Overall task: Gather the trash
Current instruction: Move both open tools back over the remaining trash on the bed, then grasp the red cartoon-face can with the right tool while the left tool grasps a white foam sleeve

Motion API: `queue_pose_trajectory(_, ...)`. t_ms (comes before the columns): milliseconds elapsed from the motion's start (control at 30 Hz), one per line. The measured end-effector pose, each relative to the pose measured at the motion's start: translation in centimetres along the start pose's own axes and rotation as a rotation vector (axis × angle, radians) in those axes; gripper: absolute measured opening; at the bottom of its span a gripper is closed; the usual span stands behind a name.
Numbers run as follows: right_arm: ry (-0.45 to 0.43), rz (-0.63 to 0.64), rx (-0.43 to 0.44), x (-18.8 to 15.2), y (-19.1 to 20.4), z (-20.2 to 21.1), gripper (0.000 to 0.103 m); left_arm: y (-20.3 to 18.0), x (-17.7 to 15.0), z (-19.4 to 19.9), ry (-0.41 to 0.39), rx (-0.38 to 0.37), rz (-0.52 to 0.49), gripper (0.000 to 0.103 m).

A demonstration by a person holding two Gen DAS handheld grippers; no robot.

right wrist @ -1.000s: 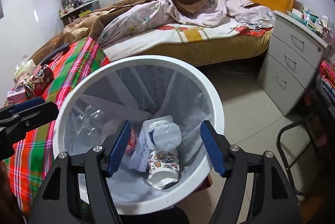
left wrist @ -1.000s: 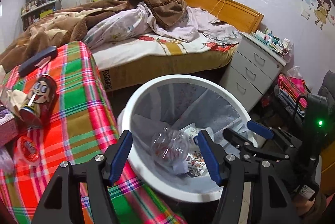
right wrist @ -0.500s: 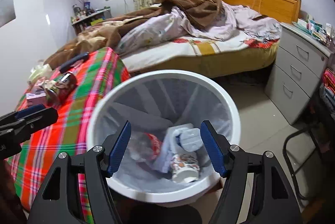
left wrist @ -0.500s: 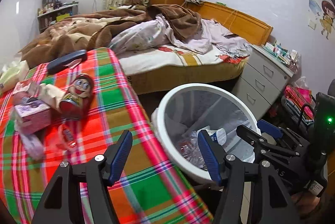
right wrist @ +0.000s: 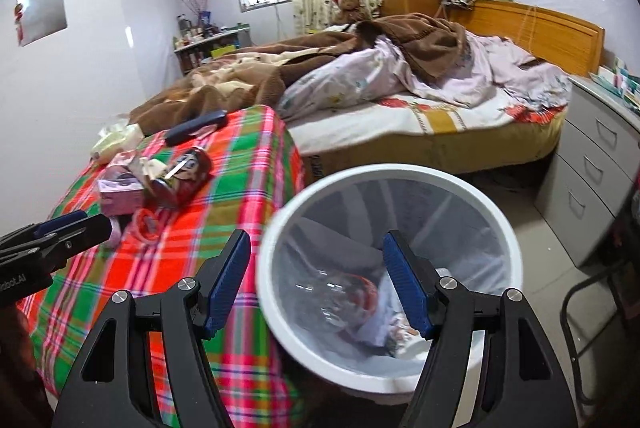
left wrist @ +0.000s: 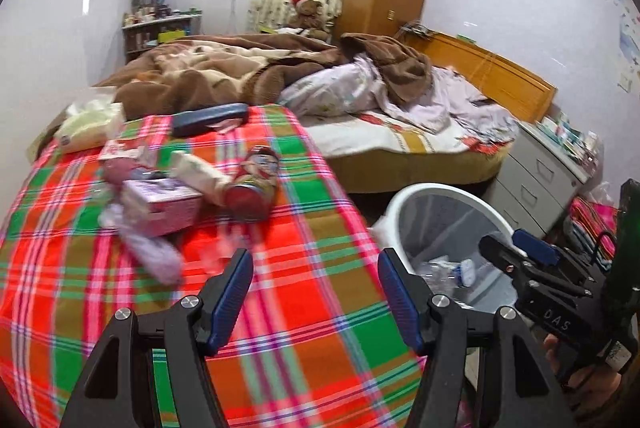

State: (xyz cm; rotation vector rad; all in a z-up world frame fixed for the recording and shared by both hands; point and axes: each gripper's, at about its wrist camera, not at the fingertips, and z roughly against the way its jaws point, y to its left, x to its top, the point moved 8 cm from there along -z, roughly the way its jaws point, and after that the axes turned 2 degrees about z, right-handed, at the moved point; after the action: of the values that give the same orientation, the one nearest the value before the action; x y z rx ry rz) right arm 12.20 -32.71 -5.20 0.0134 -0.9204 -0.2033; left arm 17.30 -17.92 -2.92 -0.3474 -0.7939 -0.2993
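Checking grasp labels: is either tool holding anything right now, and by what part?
Nothing is held. The left tool stands open and empty above the plaid cloth; the right tool is open and empty over the white bin.

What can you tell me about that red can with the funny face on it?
The can is a red tube printed with a cartoon face with a moustache. It lies on its side on the plaid cloth, its open or clear end facing the camera in the right wrist view. A crumpled wrapper touches it, with a pink box close by. No gripper holds it.
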Motion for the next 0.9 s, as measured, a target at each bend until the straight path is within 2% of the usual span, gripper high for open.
queue_pose_trajectory(200,-0.005,0.024,0.043,0.6,2.8,-0.7,0.070,5.0,0.0,1.0,-0.016,0.069,0.073,0.065)
queue_pose_trajectory(533,0.027,0.089,0.096,2.4,7.7,-4.2,0.070,12.8,-0.7,0.4,0.008,0.162,0.184,0.065)
queue_pose_trajectory(733,0.061,0.114,0.124,3.5,10.0,-7.1,0.070,16.3,-0.6,-1.5,0.039,0.185,0.248,0.065)
queue_pose_trajectory(900,0.101,0.105,0.120,4.2,11.1,-9.7,0.070,17.3,-0.3,-3.8,0.070,0.170,0.268,0.065)
